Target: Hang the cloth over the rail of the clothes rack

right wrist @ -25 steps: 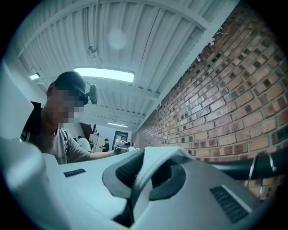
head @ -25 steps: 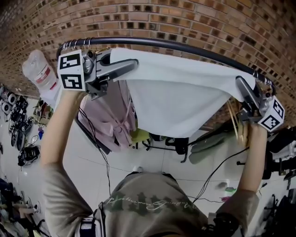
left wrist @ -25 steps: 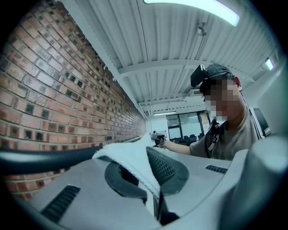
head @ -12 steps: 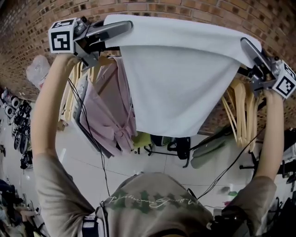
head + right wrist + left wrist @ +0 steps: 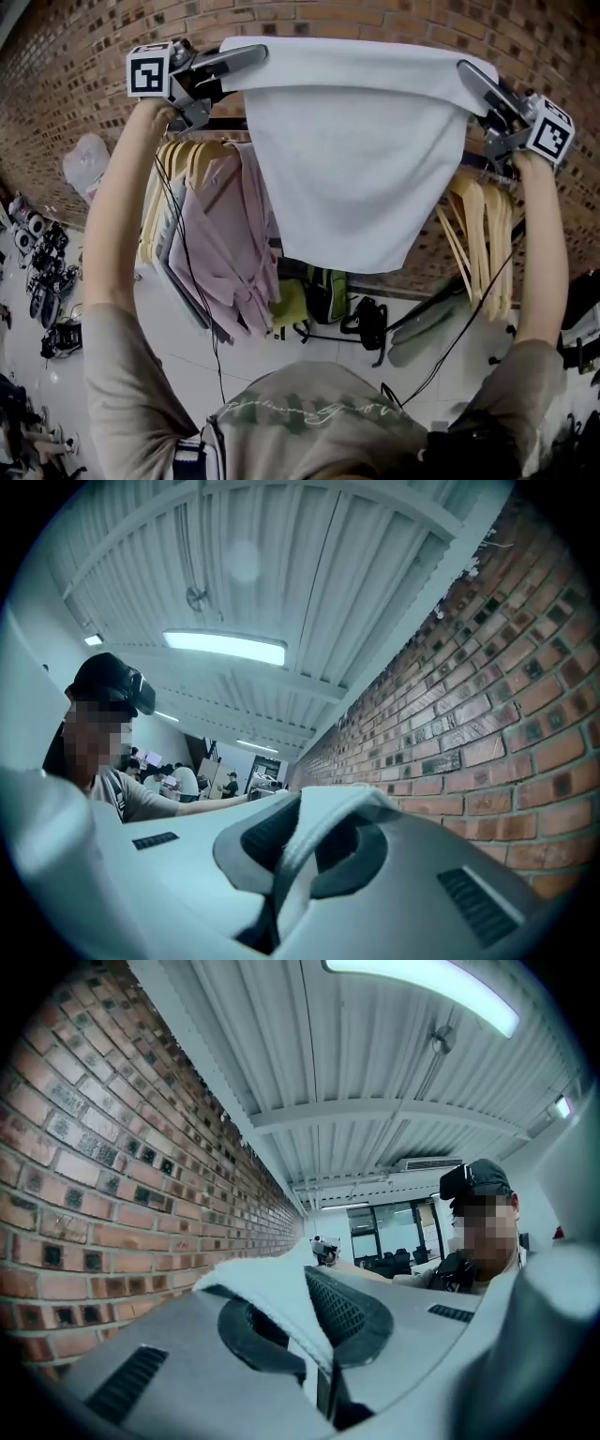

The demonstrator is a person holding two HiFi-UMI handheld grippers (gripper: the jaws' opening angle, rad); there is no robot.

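A white cloth (image 5: 356,150) hangs stretched between my two grippers, high in front of the brick wall. My left gripper (image 5: 251,54) is shut on its upper left corner, and my right gripper (image 5: 472,73) is shut on its upper right corner. The black rail (image 5: 217,124) of the clothes rack shows below the cloth's top edge and is mostly hidden behind the cloth. In the left gripper view the cloth (image 5: 267,1283) is pinched between the jaws of my left gripper (image 5: 317,1335). The right gripper view shows the cloth (image 5: 323,813) folded between the jaws of my right gripper (image 5: 289,860).
A pink garment (image 5: 225,253) and wooden hangers (image 5: 183,159) hang on the rail at the left. More wooden hangers (image 5: 480,234) hang at the right. Bags (image 5: 328,295) and cables lie on the floor below. The brick wall (image 5: 84,84) is close behind.
Both grippers have lifted the cloth. A second ago its top edge sat below the rail; it now stands above the rail.
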